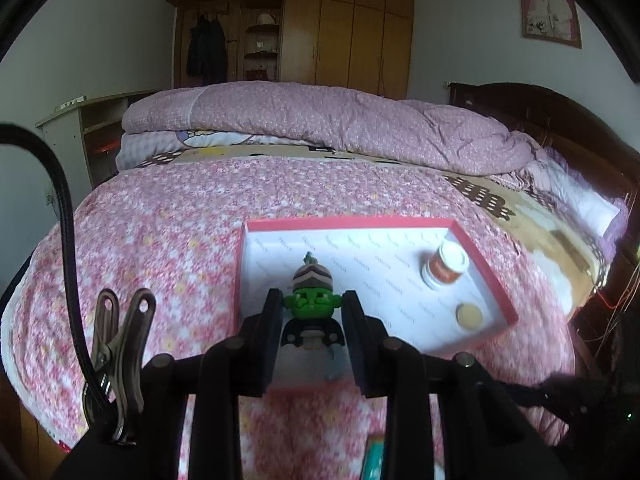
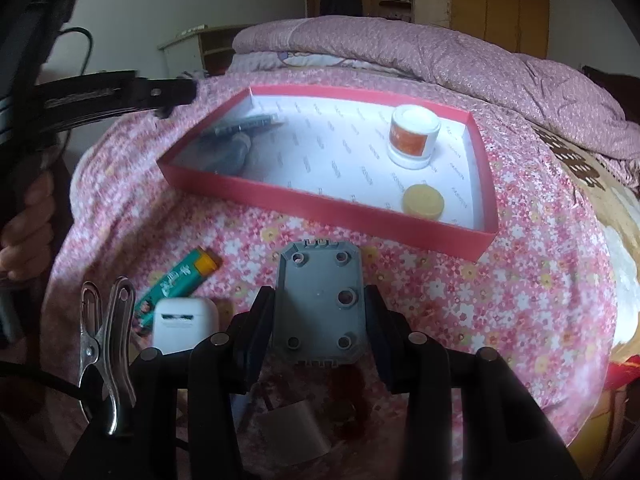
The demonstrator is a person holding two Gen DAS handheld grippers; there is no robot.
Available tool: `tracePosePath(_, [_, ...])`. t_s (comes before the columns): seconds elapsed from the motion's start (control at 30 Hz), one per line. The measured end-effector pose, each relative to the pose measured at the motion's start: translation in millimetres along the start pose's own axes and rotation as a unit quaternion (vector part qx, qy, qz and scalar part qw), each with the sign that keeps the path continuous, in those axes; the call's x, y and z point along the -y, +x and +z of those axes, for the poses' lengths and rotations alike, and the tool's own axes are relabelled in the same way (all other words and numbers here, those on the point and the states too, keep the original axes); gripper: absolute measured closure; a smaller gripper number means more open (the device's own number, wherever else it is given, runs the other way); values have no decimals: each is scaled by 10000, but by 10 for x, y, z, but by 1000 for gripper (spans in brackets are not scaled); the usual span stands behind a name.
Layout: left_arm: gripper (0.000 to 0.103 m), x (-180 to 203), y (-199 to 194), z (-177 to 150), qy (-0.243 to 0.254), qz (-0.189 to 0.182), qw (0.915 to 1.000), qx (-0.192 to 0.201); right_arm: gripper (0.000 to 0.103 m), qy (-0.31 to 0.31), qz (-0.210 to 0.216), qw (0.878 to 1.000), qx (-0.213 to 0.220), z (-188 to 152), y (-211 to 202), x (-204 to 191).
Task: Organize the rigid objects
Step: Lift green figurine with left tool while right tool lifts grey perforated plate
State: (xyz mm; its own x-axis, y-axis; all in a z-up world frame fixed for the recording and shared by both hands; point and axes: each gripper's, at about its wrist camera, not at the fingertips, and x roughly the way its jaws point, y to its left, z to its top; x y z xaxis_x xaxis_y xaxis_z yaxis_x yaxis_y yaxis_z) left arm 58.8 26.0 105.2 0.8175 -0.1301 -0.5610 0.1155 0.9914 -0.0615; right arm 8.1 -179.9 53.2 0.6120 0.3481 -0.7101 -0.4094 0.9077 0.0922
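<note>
Red-walled and white-floored, one shallow box [image 2: 320, 210] lay on the floral bedspread [image 2: 540, 300], holding one orange-labelled white jar [image 2: 414, 136] and one yellow disc [image 2: 423, 200] near its right wall. The left gripper [image 1: 312, 308] pinched one green-faced toy figure [image 1: 312, 300] above the box's near edge. The right gripper [image 2: 319, 304], jaws closed on one grey studded plate [image 2: 320, 304], hung in front of the box, with one green lighter [image 2: 180, 280] and one white earbud case [image 2: 182, 322] to its left.

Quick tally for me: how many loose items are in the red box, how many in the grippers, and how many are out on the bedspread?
In the red box: 2 (white jar, yellow disc)
In grippers: 2 (green-faced figurine, grey plate)
On bedspread: 2 (green lighter, white earbud case)
Total: 6
</note>
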Motion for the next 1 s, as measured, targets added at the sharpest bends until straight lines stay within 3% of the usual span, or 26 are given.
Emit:
tracePosePath(0.3, [71,54,417,-138,34,-37,9988,-484,58,297,175,9992,221,65,-119,111])
tracePosePath(0.47, [71,56,443,-192,86,-30,9986,-525,58,348,126,9991,211,91,-96,160])
tracePosePath(0.5, [70,59,435,-196,104,-29,9986,-513,58,360,122,9991,207,89,-94,170])
tracePosePath(0.67, [45,95,421,-238,186,23,9984,-542,58,407,86,9989,201,130,-79,234])
tracePosePath(1.0, [41,121,420,-325,88,4,9977,-674,58,655,-113,9975,225,364,-7,457])
